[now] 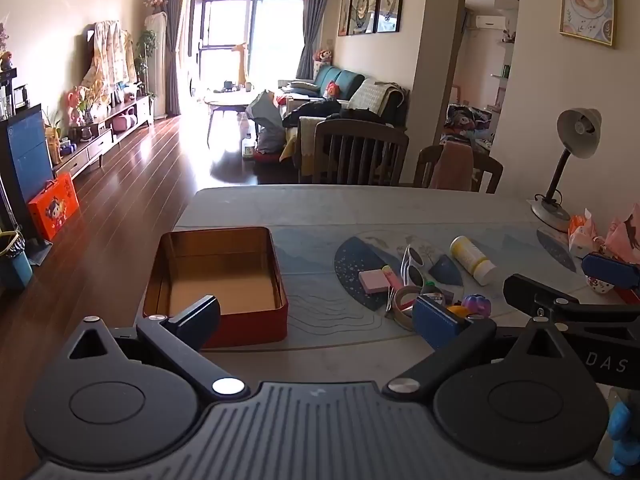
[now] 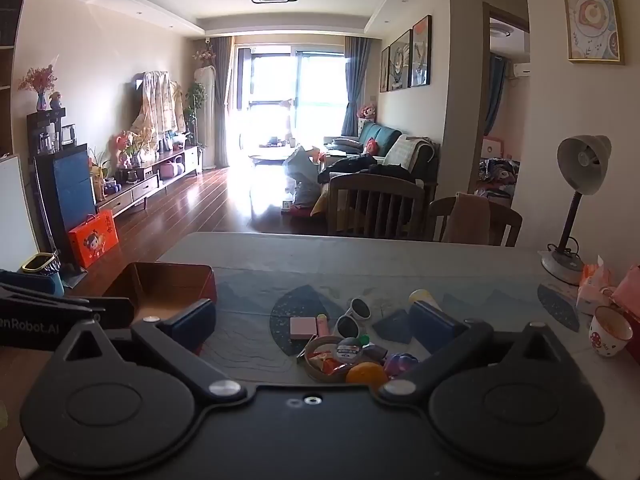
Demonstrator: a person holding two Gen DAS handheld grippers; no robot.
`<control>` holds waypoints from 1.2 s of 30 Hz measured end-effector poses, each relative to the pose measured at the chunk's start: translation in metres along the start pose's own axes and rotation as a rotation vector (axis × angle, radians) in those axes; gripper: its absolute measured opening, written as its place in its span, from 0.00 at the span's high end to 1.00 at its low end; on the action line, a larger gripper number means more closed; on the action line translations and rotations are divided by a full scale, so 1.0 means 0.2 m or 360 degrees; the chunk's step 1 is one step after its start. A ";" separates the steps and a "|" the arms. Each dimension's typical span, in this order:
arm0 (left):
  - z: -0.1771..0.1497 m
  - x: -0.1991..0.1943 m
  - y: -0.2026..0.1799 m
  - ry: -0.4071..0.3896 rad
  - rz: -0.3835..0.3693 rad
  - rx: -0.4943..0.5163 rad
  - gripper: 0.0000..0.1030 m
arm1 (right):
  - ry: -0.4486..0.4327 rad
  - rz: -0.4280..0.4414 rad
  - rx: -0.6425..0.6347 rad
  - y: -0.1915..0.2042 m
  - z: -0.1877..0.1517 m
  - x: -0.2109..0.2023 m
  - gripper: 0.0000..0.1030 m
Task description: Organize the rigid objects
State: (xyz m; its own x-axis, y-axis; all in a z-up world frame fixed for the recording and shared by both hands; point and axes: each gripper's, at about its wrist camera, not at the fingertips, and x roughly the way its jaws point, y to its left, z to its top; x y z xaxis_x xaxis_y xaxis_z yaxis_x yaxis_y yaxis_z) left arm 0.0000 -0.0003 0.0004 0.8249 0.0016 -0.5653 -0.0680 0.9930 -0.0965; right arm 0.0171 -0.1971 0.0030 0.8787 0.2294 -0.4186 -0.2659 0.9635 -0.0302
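Opening stage of the sorting task. The left gripper (image 1: 316,316) and the right gripper (image 2: 314,326) are both held above the near edge of the grey table (image 1: 360,204), each with its jaws spread wide and nothing between them. Ahead and to the left of both tools sits the open red rectangular tin with a gold interior (image 1: 216,280), which holds nothing. The loose items lie in a cluster ahead of the right gripper and ahead-right of the left one: a pink rectangular block (image 2: 301,327), white-framed sunglasses (image 2: 352,318), a white and yellow plastic bottle (image 1: 472,260), a roll of brown tape (image 2: 320,360), an orange round fruit-shaped object (image 2: 366,374) and a purple moulded toy (image 2: 400,362). No item is yet in the tin, so the step in hand is judged to be selecting a first object. The next move probably calls for lowering the right gripper over one separable piece and closing on it without disturbing its touching neighbours.
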 end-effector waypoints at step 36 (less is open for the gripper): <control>0.01 0.03 -0.04 0.0016 -0.0009 0.0042 0.00 | -0.0004 -0.0075 0.0100 -0.05 0.01 -0.03 0.00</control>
State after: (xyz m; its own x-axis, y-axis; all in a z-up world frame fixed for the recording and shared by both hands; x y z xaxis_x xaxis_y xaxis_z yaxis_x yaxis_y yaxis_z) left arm 0.0068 -0.0081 0.0001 0.8196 -0.0049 -0.5729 -0.0484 0.9958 -0.0778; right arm 0.0149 -0.2084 0.0068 0.8906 0.1839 -0.4159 -0.1991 0.9800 0.0070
